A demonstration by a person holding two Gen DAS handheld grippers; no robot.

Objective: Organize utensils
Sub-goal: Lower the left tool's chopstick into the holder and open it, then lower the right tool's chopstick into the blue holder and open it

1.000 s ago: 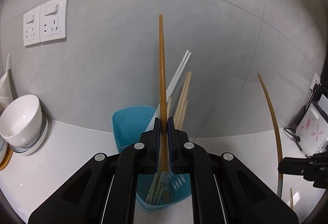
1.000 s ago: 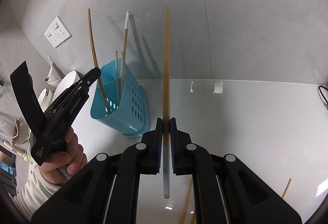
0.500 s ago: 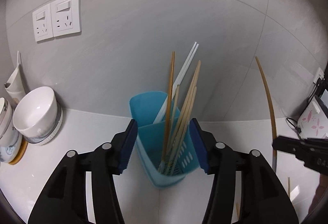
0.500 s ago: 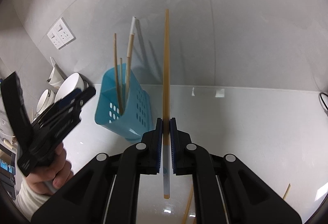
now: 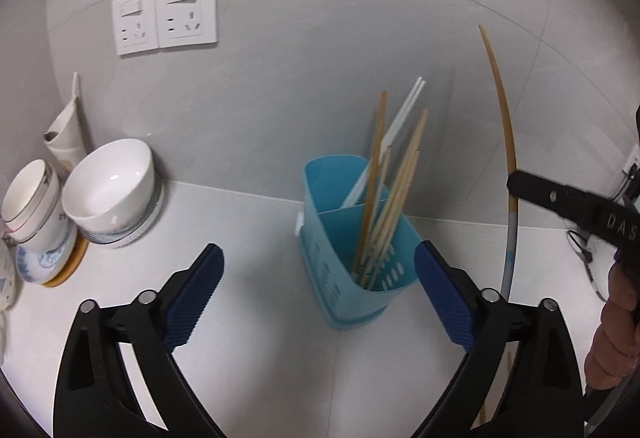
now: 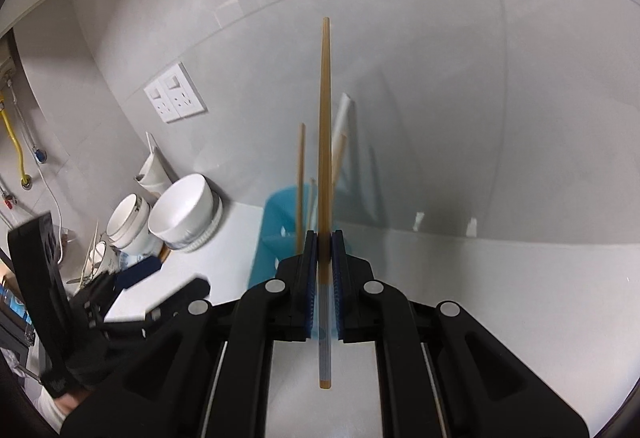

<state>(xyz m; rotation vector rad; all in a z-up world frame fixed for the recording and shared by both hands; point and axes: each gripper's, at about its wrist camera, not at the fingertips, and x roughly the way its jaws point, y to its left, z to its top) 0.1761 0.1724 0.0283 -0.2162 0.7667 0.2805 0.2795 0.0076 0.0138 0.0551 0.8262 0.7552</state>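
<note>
Right gripper (image 6: 323,270) is clamped on a chopstick (image 6: 325,141), held upright at frame centre, prob. so it can be dropped tip-down into the blue holder (image 5: 352,262) behind it. Stick is tan w/ a grey-striped lower end. Left gripper (image 5: 318,278) is spread wide, empty, w/ holder seen centre-right between its fingers.

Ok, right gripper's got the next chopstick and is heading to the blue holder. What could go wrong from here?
The chopstick is pinched near its lower end, so the long upper part could swing or slip in the right gripper.

The blue holder is light-looking plastic with leaning chopsticks; a bump might tip it.

The left gripper, open, sits close to the holder and could collide.
</note>
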